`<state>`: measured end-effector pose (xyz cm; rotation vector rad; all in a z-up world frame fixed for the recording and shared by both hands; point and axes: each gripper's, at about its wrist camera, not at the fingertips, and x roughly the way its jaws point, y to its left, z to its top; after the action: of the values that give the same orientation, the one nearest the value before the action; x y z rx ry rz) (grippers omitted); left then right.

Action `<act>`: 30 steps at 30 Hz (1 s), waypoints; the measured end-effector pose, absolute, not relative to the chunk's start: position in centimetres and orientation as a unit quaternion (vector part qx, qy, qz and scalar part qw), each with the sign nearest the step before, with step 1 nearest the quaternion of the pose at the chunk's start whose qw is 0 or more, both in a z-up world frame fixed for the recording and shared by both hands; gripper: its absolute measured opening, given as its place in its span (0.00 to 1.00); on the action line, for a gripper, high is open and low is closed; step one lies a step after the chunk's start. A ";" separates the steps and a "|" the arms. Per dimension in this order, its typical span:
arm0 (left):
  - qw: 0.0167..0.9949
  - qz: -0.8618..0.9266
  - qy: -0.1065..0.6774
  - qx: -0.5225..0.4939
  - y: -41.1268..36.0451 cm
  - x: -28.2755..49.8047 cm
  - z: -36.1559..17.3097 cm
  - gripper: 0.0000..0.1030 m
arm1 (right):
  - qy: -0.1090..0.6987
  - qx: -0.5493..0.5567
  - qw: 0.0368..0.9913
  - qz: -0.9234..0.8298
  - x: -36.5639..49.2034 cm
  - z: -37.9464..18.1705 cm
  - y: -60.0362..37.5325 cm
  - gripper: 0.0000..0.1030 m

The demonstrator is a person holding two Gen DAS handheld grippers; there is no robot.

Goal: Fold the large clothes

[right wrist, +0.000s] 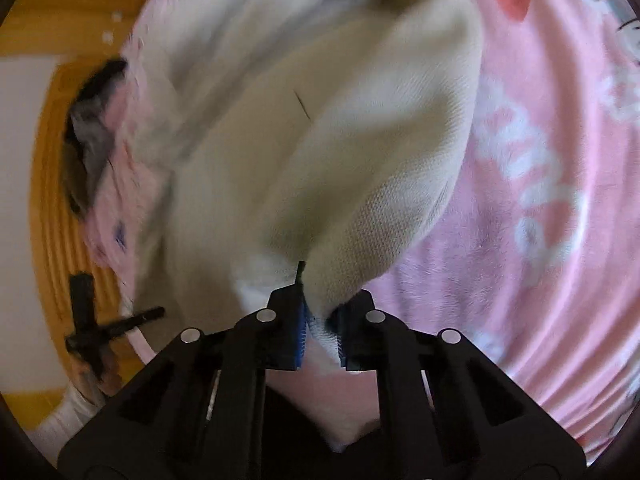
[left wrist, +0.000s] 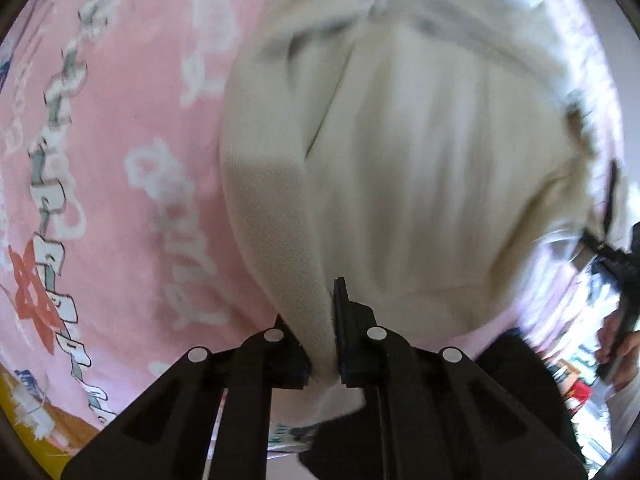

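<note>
Left wrist view: a pink fleece blanket with white lettering spreads beyond my left claw, which is clenched on a fold of the cream knitted garment bulging ahead.

Right wrist view: orange wooden floor lies left; my right claw pinches the same garment's edge.

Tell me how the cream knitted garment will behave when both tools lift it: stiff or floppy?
Probably floppy: the cream knitted garment already drapes in soft folds from the left tool and the right tool. Its thick knit suggests some weight, so the middle may sag. The textured weave should not slip easily.
</note>
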<state>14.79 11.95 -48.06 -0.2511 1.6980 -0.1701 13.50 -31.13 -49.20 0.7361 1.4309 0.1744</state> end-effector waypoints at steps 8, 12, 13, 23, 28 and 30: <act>0.704 -0.103 0.679 -0.183 16.5 20.5 -39.7 0.09 | 0.596 0.384 0.705 0.002 16.9 -41.3 -32.3 0.07; 0.707 -0.096 0.674 -0.192 17.8 22.1 -37.7 0.08 | 0.577 0.403 0.710 -0.024 18.7 -37.1 -31.9 0.06; 0.710 -0.098 0.668 -0.199 18.0 22.9 -36.7 0.08 | 0.563 0.414 0.715 -0.025 19.6 -35.5 -31.8 0.06; 0.756 -0.055 0.611 -0.229 20.7 32.6 -29.0 0.08 | 0.473 0.478 0.741 0.013 30.5 -28.2 -36.5 0.06; 0.767 -0.023 0.600 -0.227 20.3 40.6 -28.0 0.08 | 0.490 0.468 0.734 0.047 40.3 -29.9 -39.5 0.06; 0.766 -0.007 0.600 -0.231 19.5 44.9 -28.7 0.08 | 0.506 0.461 0.726 0.060 45.5 -32.5 -40.9 0.06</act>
<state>44.89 19.55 -28.69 -0.5008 1.3028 -0.0144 45.53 -40.94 -32.51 1.0170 1.1155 0.1334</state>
